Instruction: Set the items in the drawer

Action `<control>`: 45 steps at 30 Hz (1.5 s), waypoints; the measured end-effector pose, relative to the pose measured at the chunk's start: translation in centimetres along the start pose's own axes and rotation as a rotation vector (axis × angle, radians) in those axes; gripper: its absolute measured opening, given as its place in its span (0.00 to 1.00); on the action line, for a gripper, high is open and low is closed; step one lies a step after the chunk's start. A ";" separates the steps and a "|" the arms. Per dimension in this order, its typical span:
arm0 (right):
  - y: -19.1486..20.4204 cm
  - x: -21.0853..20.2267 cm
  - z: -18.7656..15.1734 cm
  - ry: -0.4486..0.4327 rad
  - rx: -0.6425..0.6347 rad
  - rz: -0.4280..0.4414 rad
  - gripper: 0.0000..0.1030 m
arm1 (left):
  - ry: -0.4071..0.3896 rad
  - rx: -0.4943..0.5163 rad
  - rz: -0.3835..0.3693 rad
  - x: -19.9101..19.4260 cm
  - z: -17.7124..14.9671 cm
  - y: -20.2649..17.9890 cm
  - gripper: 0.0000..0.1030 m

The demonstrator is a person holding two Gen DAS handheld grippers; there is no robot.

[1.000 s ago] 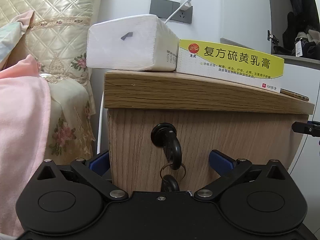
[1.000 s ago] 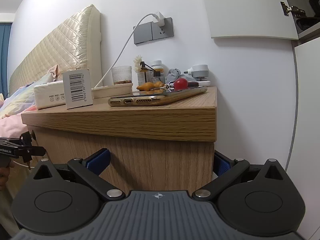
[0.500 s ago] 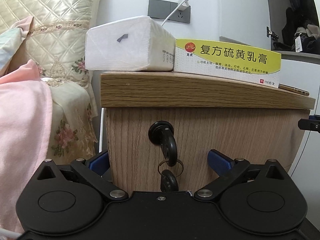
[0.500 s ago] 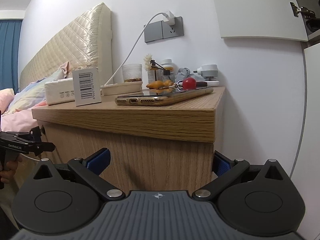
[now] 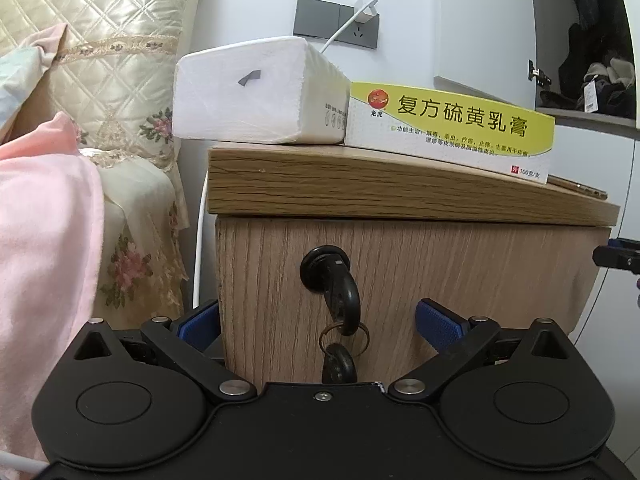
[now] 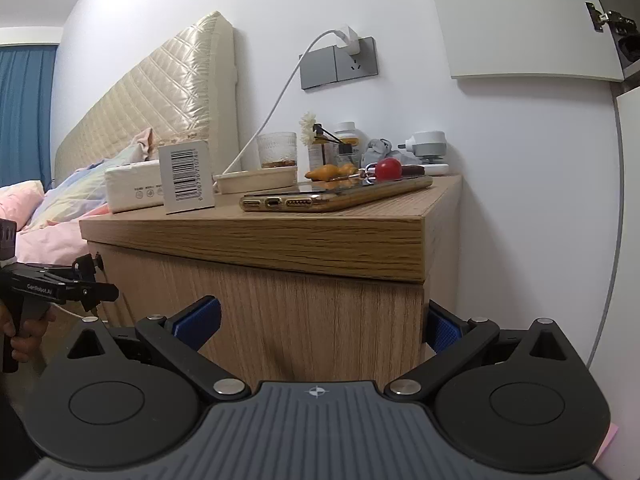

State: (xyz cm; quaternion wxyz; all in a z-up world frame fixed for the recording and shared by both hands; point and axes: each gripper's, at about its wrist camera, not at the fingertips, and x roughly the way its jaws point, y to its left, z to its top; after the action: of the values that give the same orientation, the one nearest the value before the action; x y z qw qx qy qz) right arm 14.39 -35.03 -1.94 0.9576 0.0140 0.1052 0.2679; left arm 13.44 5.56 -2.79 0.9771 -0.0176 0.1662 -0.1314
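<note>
**Both tongs gaping wide at the front of a shut bedside drawer**

A bed (image 5: 48, 216) with a pink blanket is lying off to the left of the left tongs (image 5: 318, 322), and its quilted headboard (image 6: 160, 104) is rising at the upper left of the right tongs (image 6: 320, 322). Straight ahead of both tongs a wooden nightstand (image 6: 280, 236) is standing, its drawer front (image 5: 440, 264) sitting flush and closed under the thick top.

The left tongs are hanging wide apart and gripping nothing, the blue pads (image 5: 438, 322) flanking the left part of the drawer front. Between those pads a key (image 5: 340, 300) is sticking in the lock, with a second key dangling on a ring below it. The right tongs are likewise spread wide and empty, straddling the nightstand's right corner; the left tongs (image 6: 80, 290) are showing at their far left, held by a hand (image 6: 28, 334).

Above the left tongs a white tissue pack (image 5: 260, 92) is resting on the top, touching a yellow and white medicine box (image 5: 448, 128) to its right. Above the right tongs a gold phone (image 6: 336, 196) is lying flat near the front edge, right of the box (image 6: 186, 176). Behind it a shallow dish (image 6: 256, 180), a glass (image 6: 277, 150), small bottles (image 6: 344, 140) and a red ball (image 6: 389, 169) are crowding the back by the wall.
</note>
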 end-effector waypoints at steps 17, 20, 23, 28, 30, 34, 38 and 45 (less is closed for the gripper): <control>0.9 0.3 -0.2 -0.004 0.002 -0.059 1.00 | -0.048 0.047 0.011 0.1 0.0 -0.3 0.99; 0.8 0.5 -0.1 -0.005 -0.004 -0.060 1.00 | -0.049 0.044 0.003 0.1 0.1 -0.2 1.00; 0.8 0.6 -0.1 -0.005 -0.010 -0.060 1.00 | -0.051 0.035 -0.005 0.1 0.1 -0.1 0.99; 0.6 0.6 0.1 0.006 -0.029 -0.032 1.00 | -0.049 0.042 -0.018 0.0 0.1 0.0 0.97; 0.4 0.3 0.1 0.015 -0.044 -0.006 1.00 | -0.051 0.045 -0.023 -0.1 0.0 0.1 0.97; 0.3 -0.4 0.1 0.016 -0.055 0.023 1.00 | -0.053 0.045 -0.028 -0.5 -0.2 0.1 0.97; 0.2 -1.0 0.0 0.016 -0.064 0.045 1.00 | -0.054 0.036 -0.039 -0.9 -0.2 0.1 0.97; 0.5 -2.5 -0.2 0.009 -0.055 0.082 1.00 | -0.069 0.027 -0.041 -2.2 -0.8 0.0 0.97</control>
State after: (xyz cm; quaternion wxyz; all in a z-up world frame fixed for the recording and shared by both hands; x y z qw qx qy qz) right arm 12.01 -35.87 -1.62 0.9454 -0.0093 0.1013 0.3096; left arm 11.17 6.15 -2.83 0.9795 -0.0123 0.1305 -0.1529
